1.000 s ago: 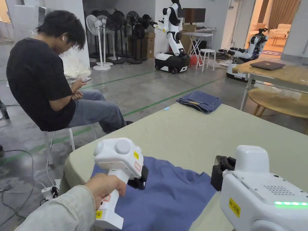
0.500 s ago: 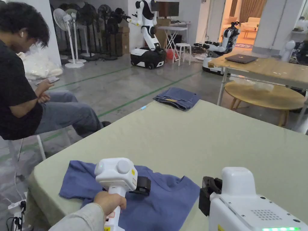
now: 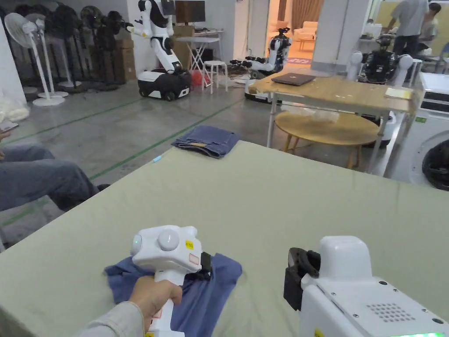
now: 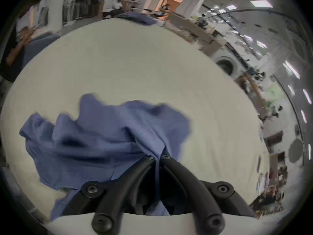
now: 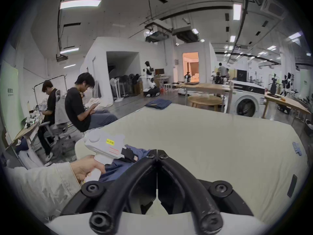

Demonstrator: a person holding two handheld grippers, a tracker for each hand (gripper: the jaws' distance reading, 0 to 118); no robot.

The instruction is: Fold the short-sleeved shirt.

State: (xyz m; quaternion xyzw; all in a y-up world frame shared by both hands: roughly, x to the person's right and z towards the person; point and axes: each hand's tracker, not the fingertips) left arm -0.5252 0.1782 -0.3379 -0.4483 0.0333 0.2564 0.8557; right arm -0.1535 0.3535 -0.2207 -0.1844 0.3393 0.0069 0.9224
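Observation:
The blue short-sleeved shirt point(image 3: 210, 294) lies bunched and crumpled on the pale green table point(image 3: 285, 197), near its front edge. My left gripper point(image 3: 205, 268) sits on top of it. In the left gripper view both jaws of this gripper point(image 4: 158, 157) are shut on a pinched fold of the shirt point(image 4: 101, 137), which spreads wrinkled to the left. My right gripper point(image 3: 296, 281) hovers to the right of the shirt, apart from it. In the right gripper view this gripper point(image 5: 157, 156) has its jaws pressed together with nothing between them, and the shirt point(image 5: 142, 151) shows just beyond the tips.
Folded jeans point(image 3: 206, 140) lie on the table's far corner. A small striped item point(image 5: 296, 148) and a dark flat object point(image 5: 292, 185) lie near the table's right edge. A seated person point(image 5: 79, 103) is at the left. Wooden tables point(image 3: 333, 90) and a washing machine point(image 3: 432, 145) stand behind.
The shirt lay spread out earlier; now it is gathered into a smaller crumpled heap under my left gripper. The head camera has swung to the right. The right gripper stays beside the shirt.

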